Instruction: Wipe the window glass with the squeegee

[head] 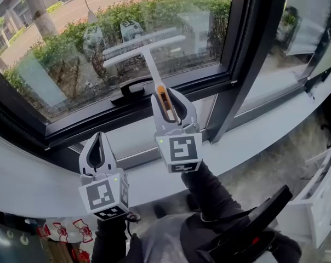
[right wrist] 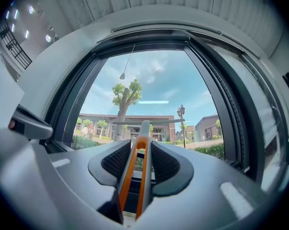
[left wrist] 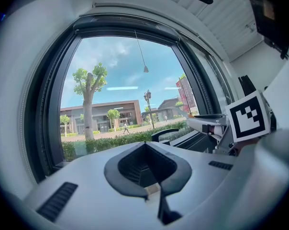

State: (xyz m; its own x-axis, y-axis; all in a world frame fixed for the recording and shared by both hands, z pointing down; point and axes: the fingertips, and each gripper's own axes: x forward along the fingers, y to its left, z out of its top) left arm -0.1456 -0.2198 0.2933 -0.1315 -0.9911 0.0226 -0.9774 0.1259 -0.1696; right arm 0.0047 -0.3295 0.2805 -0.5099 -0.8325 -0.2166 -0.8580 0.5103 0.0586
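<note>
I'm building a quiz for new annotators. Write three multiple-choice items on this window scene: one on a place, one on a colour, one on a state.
1. Where is the blade of the squeegee?
A. in a bucket
B. up at the glass
C. on a chair
2. What colour is the inlay in its handle?
A. green
B. orange
C. blue
3. How is the left gripper?
A. shut, empty
B. shut on the squeegee
C. wide open

1 B: the head view shows the blade raised before the glass.
2 B: an orange strip runs along the handle in the right gripper.
3 A: its jaws meet with nothing between them.
</note>
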